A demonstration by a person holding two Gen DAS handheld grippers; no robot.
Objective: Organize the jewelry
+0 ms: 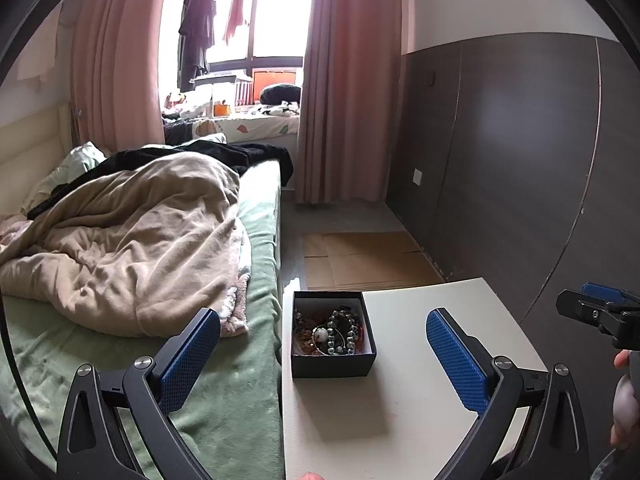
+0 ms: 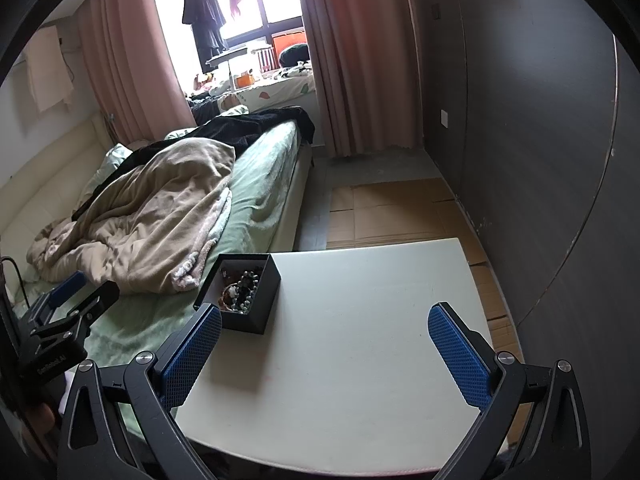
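Black box open, no lid on it, sits at the far left corner of the white table, right by the table edge next to the bed. Inside: a heap of jewelry, beaded bracelets with dark and pale beads, one bigger white bead, some brownish pieces on the left side; single items hard to tell apart. In the right wrist view the same box shows at the table's far left corner, beads visible inside.

Left gripper: blue-padded fingers spread wide, nothing between them. Box lies ahead of it, between the two finger lines, slightly nearer the left finger, not touching either.

Right gripper: fingers spread wide too, holding nothing. It hovers over bare tabletop; box is ahead and to its left, just beyond the left finger tip, apart from it. The right gripper also shows at the right edge of the left view, with part of a hand behind it.

Around: rumpled beige blanket on green sheet, flat cardboard on the floor past the table, dark wall panels on the right, pink curtains and bright window with clothes hanging at the far end.
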